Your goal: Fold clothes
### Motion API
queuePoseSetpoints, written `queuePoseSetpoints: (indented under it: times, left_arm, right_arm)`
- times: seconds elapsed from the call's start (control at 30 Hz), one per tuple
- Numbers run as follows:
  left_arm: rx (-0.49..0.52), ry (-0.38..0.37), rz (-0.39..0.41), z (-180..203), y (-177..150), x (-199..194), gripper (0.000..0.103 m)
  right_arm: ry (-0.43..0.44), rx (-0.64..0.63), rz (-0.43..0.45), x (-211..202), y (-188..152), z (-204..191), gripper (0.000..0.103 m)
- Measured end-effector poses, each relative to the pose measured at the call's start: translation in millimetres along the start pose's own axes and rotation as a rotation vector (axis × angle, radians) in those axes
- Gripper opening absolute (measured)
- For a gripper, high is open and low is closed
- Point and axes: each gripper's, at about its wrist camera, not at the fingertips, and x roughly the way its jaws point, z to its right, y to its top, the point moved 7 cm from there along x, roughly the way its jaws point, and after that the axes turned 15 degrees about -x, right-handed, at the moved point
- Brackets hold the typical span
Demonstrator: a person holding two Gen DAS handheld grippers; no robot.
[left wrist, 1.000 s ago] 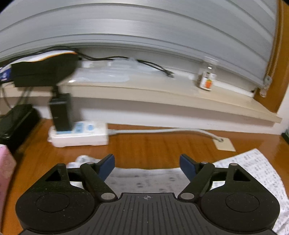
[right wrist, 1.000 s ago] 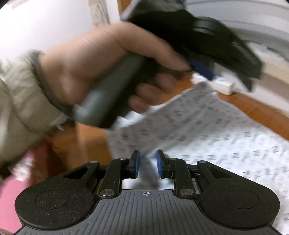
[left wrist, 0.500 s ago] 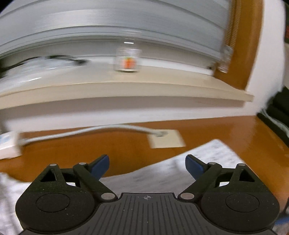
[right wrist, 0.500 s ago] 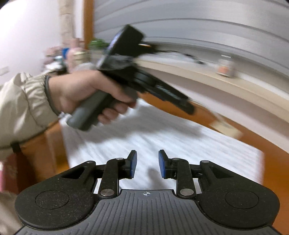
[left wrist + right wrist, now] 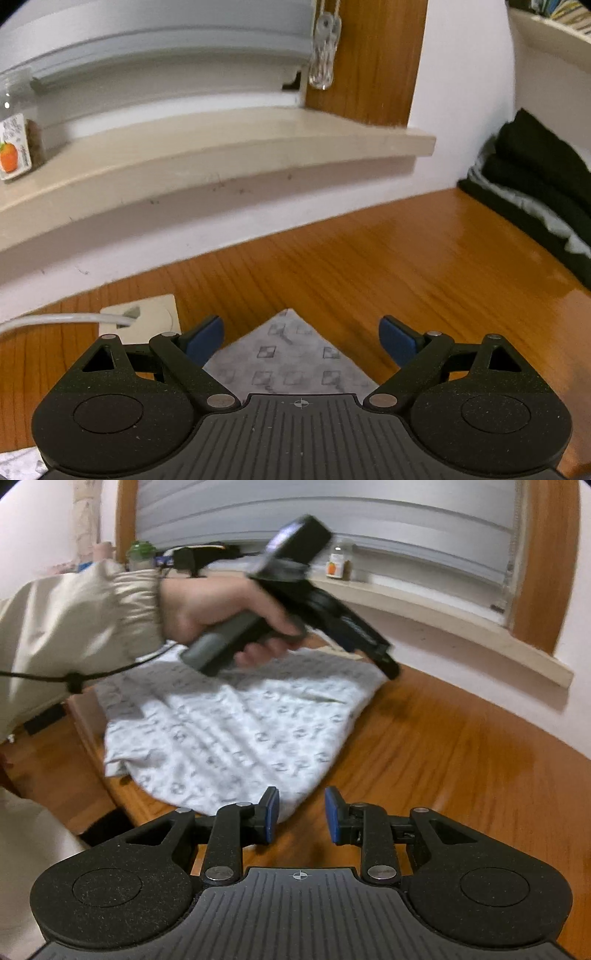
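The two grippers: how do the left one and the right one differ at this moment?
The left gripper has its jaws spread wide; the right gripper has them narrow, just opening. A corner of the patterned cloth lies between the left jaws; the right jaws frame mostly bare table beside the cloth's edge. Both are black with blue pads, and neither grips anything.

- The small jar (image 5: pixel 16 147) on the windowsill (image 5: pixel 221 147) has a white label with an orange fruit picture; its print is too blurred to read
- The white cloth (image 5: pixel 236 723) carries a repeated grey motif, not readable as letters
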Motion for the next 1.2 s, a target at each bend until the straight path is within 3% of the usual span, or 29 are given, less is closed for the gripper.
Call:
queuePoseSetpoints:
  times: [0.03, 0.1, 0.37, 0.43, 0.5, 0.53, 0.6, 0.63, 0.87, 1.03, 1.1, 1.17, 1.2]
  left_arm:
    - [-0.001, 0.011, -0.006, -1.8, -1.9, 3.5, 0.087]
    - [-0.006, 0.022, -0.014, -6.1, -5.7, 8.2, 0.07]
    - [0.055, 0.01, -0.005, -6.7, -13.4, 11.7, 0.071]
    - [0.087, 0.012, 0.011, -5.5, -15.7, 12.0, 0.065]
    - [0.091, 0.006, 0.028, -5.4, -16.4, 11.0, 0.036]
    - [0.083, 0.009, 0.032, -6.9, -15.7, 10.4, 0.032]
    - [0.065, 0.012, 0.04, -10.3, -14.4, 9.5, 0.022]
    - [0.053, 0.013, 0.042, -12.6, -13.9, 9.5, 0.019]
    - [0.035, 0.02, 0.047, -15.8, -12.8, 8.5, 0.019]
    - [0.037, 0.019, 0.045, -15.8, -12.7, 8.7, 0.019]
    - [0.034, 0.017, 0.045, -16.0, -12.7, 8.7, 0.019]
    - [0.03, 0.014, 0.045, -16.3, -12.7, 8.6, 0.019]
    - [0.027, 0.013, 0.045, -16.5, -12.6, 8.6, 0.019]
  right_arm:
    - [-0.001, -0.008, 0.001, 1.5, 0.8, -3.3, 0.03]
    - [-0.008, -0.024, 0.0, 4.8, 1.6, -7.6, 0.03]
    - [-0.092, -0.126, 0.016, 22.1, 6.4, -19.2, 0.03]
    - [-0.126, -0.174, 0.018, 23.1, 7.0, -22.9, 0.03]
    - [-0.142, -0.191, 0.015, 23.1, 7.9, -23.7, 0.028]
    - [-0.149, -0.198, 0.013, 23.1, 8.4, -23.8, 0.028]
    - [-0.151, -0.194, 0.003, 22.9, 8.8, -22.6, 0.005]
    - [-0.155, -0.186, 0.0, 21.0, 9.0, -21.0, 0.003]
    - [-0.101, -0.102, 0.032, -17.1, 15.6, -19.5, 0.003]
    - [-0.127, -0.118, -0.004, -9.2, 10.6, -24.0, 0.004]
    - [-0.16, -0.134, -0.005, -4.0, 10.0, -21.9, 0.011]
    - [-0.182, -0.129, -0.008, 3.0, 8.7, -15.4, 0.026]
    - [-0.19, -0.113, -0.007, 6.0, 7.7, -11.5, 0.026]
